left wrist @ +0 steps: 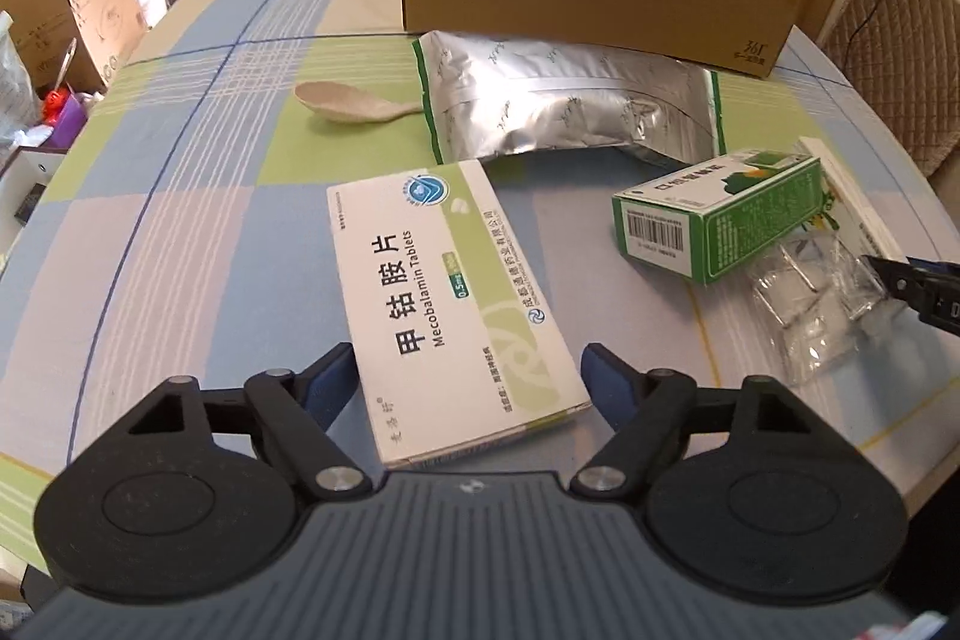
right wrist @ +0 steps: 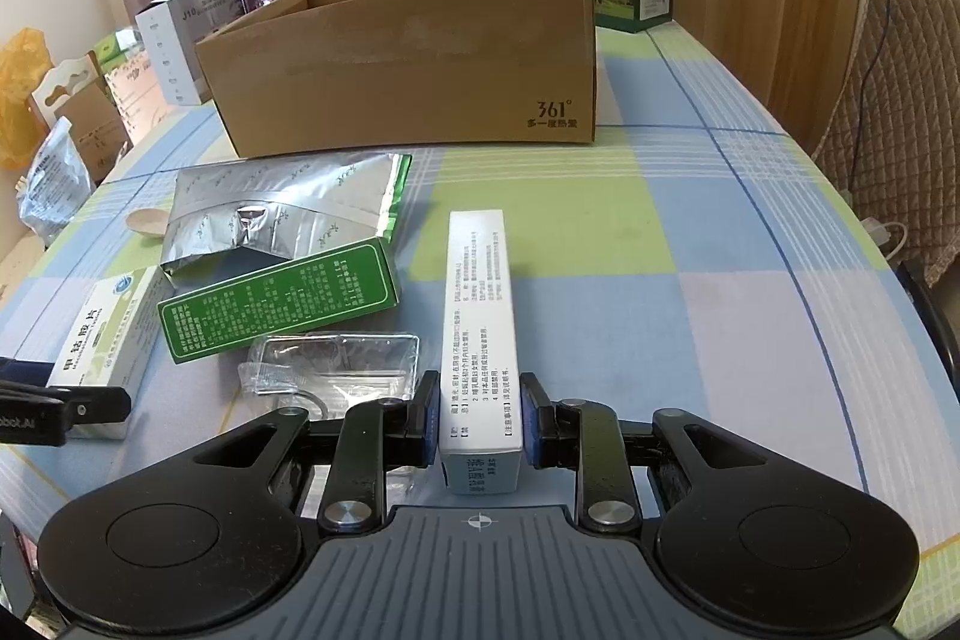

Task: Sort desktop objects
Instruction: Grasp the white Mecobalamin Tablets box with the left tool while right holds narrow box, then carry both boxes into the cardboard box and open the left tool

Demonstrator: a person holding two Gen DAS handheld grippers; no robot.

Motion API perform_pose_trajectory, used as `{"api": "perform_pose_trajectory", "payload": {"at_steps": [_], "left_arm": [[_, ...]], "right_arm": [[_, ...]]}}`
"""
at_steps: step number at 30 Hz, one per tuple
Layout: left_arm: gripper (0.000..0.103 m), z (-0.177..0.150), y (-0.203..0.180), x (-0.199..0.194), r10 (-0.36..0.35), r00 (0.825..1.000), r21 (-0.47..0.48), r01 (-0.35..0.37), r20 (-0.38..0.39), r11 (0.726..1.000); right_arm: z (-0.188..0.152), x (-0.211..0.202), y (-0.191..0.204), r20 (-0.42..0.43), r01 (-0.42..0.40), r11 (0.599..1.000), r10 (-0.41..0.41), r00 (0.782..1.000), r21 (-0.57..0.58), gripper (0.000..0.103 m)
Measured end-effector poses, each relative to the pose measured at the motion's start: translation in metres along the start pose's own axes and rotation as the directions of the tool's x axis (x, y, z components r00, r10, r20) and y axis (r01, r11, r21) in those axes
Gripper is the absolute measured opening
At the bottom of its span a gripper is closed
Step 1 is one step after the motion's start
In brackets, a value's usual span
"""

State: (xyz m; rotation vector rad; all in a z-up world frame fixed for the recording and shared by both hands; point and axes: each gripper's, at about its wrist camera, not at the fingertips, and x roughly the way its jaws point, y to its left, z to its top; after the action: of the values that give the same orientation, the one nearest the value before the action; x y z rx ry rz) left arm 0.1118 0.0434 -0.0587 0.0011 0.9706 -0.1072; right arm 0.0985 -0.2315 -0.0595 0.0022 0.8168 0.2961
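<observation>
Right wrist: tool (right wrist: 475, 415) pinching rectangular carton (right wrist: 478, 316).

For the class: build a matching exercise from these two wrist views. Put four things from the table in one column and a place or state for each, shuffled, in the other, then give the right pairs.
Things
1. Mecobalamin tablets box
2. narrow white box
3. spoon
4. cardboard box

Places or states
A. open-topped, at the far end of the table
B. between the open left gripper's fingers
C. clamped by the right gripper
D. lying beside the silver foil pouch

Pairs: 1-B, 2-C, 3-D, 4-A
</observation>
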Motion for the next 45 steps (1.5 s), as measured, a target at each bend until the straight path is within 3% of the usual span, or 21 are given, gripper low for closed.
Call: {"api": "perform_pose_trajectory", "payload": {"at_steps": [6,9,13,16,21,37,45], "left_arm": [[0.083,0.008,0.002,0.010,0.049,0.998,-0.011,-0.049,0.024,0.999],[0.079,0.011,0.004,0.016,0.045,0.998,-0.014,-0.044,0.033,0.999],[0.069,0.010,-0.002,0.017,0.025,0.999,0.051,-0.028,0.047,0.998],[0.068,0.007,-0.005,0.016,-0.001,0.999,0.083,-0.004,0.053,0.997],[0.069,0.008,0.000,0.017,0.017,0.998,0.060,-0.020,0.064,0.998],[0.067,0.012,-0.002,0.017,0.035,0.996,0.041,-0.038,0.081,0.998],[0.067,0.014,-0.003,0.003,0.036,0.993,0.032,-0.040,0.116,0.999]], "right_arm": [[0.002,0.002,0.000,-0.006,0.006,1.000,-0.007,1.000,-0.020,0.024],[0.007,0.005,-0.002,-0.019,0.008,1.000,-0.009,1.000,-0.022,0.024],[0.019,0.011,-0.002,-0.024,-0.003,0.998,0.001,1.000,-0.066,0.027],[0.028,0.019,-0.004,-0.037,-0.003,0.995,-0.001,0.999,-0.104,0.028],[0.031,0.032,-0.005,-0.075,-0.011,0.991,0.001,0.997,-0.132,0.028],[0.025,0.033,-0.004,-0.053,0.014,0.989,-0.023,0.998,-0.150,0.023],[0.029,0.021,-0.005,0.024,0.043,0.992,-0.040,0.999,-0.118,0.023]]}}
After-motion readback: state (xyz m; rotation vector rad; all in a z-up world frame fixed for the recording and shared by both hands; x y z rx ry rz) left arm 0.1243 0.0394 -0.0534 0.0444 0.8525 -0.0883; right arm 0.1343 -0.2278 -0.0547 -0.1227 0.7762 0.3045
